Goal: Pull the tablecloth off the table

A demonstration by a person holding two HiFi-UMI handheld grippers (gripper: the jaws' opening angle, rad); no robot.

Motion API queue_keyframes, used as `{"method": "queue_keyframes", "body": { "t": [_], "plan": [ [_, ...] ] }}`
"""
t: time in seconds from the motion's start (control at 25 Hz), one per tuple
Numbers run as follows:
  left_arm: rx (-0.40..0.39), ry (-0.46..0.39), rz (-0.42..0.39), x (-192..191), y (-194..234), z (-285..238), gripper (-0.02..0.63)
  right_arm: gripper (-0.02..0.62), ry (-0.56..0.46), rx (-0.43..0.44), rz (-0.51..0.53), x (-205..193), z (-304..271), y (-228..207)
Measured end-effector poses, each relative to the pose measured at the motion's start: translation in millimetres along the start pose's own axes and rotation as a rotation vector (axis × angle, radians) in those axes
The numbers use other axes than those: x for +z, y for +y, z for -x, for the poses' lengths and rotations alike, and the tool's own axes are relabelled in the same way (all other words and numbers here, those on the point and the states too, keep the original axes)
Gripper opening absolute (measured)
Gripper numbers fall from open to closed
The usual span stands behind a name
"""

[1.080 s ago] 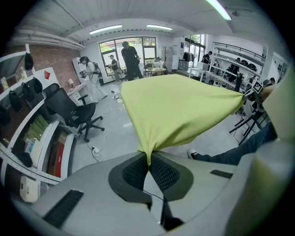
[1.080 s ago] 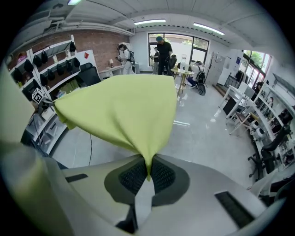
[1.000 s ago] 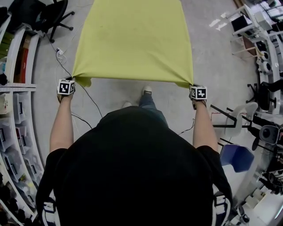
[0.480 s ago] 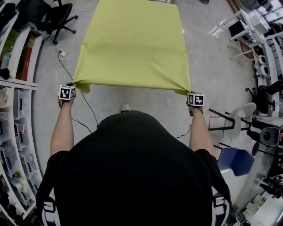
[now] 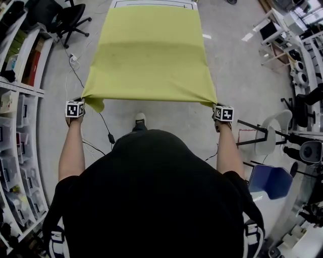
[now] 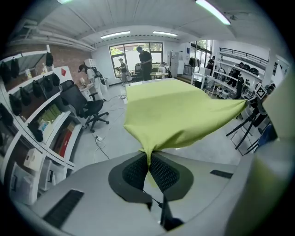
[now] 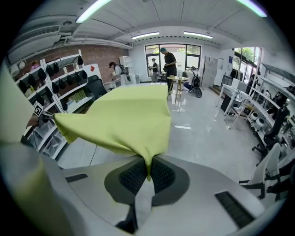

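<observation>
A yellow-green tablecloth point(image 5: 151, 55) hangs stretched in the air between my two grippers and the white table point(image 5: 154, 4) at the top of the head view. My left gripper point(image 5: 82, 99) is shut on the cloth's near left corner point(image 6: 148, 152). My right gripper point(image 5: 214, 105) is shut on the near right corner point(image 7: 149, 168). The cloth's far part still lies over the table, whose far strip shows bare. Seen from each gripper, the tablecloth point(image 6: 177, 110) point(image 7: 126, 117) runs forward as a taut sheet.
Shelving with bins point(image 5: 20, 126) lines the left side, with a black office chair point(image 5: 68, 20) at top left. Cables point(image 5: 86, 90) trail over the floor. Chairs, stands and desks point(image 5: 282, 136) crowd the right. People stand far off by the windows point(image 6: 145, 62).
Both grippers have drawn the cloth back toward me. More of the white table now shows bare at its far end. My feet have stepped backward.
</observation>
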State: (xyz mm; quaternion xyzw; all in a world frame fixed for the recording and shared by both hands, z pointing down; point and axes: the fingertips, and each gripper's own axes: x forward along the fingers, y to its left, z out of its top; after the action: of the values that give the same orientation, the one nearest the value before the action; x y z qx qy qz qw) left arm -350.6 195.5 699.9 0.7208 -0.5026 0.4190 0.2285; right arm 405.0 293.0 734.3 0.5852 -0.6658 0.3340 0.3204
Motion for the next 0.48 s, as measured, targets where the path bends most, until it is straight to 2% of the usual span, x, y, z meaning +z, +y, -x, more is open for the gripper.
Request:
{"method": "queue_keyframes", "body": {
  "t": [0.24, 0.48],
  "plan": [
    [0.033, -0.038, 0.058, -55, -22, 53, 0.025, 0.025, -0.055, 0.030, 0.021, -47, 44, 13],
    [0.067, -0.081, 0.086, -74, -29, 90, 0.025, 0.025, -0.114, 0.053, 0.054, -64, 74, 21]
  ]
}}
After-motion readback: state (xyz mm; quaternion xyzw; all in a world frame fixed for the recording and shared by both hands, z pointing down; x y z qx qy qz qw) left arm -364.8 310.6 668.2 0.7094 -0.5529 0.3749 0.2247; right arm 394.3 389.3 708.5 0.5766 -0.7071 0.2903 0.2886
